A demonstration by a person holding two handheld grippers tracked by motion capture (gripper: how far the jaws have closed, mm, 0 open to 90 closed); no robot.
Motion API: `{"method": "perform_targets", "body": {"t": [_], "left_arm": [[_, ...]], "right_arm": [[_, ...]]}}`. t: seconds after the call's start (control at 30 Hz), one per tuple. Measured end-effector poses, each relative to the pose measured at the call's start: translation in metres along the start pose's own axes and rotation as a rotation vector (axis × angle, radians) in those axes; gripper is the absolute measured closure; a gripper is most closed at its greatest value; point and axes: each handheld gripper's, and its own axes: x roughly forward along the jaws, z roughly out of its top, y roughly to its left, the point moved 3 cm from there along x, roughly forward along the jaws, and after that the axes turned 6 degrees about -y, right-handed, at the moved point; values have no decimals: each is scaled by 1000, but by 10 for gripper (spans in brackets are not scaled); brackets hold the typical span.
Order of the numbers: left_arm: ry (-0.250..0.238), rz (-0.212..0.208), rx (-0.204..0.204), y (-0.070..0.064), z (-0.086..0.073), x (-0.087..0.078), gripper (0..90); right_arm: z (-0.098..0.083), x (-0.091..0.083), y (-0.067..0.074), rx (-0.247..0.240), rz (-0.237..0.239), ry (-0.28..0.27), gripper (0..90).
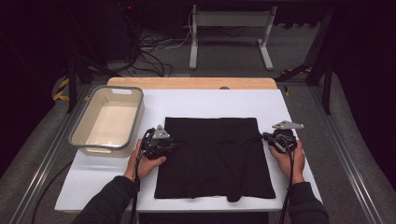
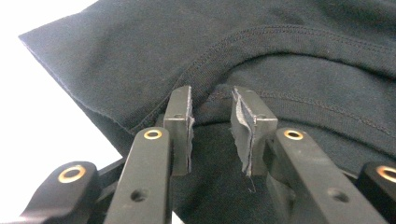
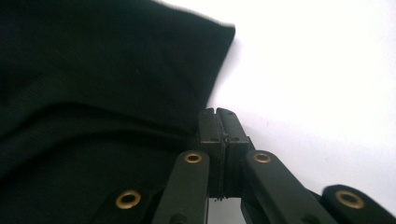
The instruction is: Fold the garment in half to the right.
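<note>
A black garment [image 1: 212, 156] lies folded flat on the white table [image 1: 210, 100]. My left gripper [image 1: 173, 143] rests at the garment's left edge. In the left gripper view its jaws [image 2: 212, 112] stand apart over a stitched hem [image 2: 289, 35], with dark cloth in the gap and neither pad pressing on it. My right gripper [image 1: 266, 137] is at the garment's right edge, where the cloth puckers toward it. In the right gripper view its jaws [image 3: 218, 121] are pressed together at the cloth's border [image 3: 140, 93], and a crease runs into them.
A grey plastic bin [image 1: 81, 126] stands on the table's left side, close to my left hand. A wooden strip [image 1: 191, 83] runs along the far edge. Beyond it are a grey table frame [image 1: 229, 28] and loose cables [image 1: 149, 51] on the floor.
</note>
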Motion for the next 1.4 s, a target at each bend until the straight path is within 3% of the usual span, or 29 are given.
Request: {"method": "perform_targets", "body": {"t": [0.13, 0.43, 0.7, 0.87, 1.07, 1.4], "left_arm": [[-20, 6, 4, -1, 0, -3, 666], [-182, 24, 82, -8, 12, -40, 617], [-267, 13, 135, -16, 12, -63, 488], [-281, 26, 142, -19, 6, -74, 390], [-288, 40, 153, -24, -6, -85, 328], [-231, 29, 145, -35, -31, -88, 244]], "right_arm": [[3, -6, 2, 14, 21, -44, 895], [14, -32, 21, -26, 109, -187, 861], [17, -59, 38, -59, 164, -273, 793], [14, -70, 49, -70, 182, -299, 724], [9, -74, 60, -92, 192, -292, 652], [0, -73, 68, -126, 175, -256, 540]]}}
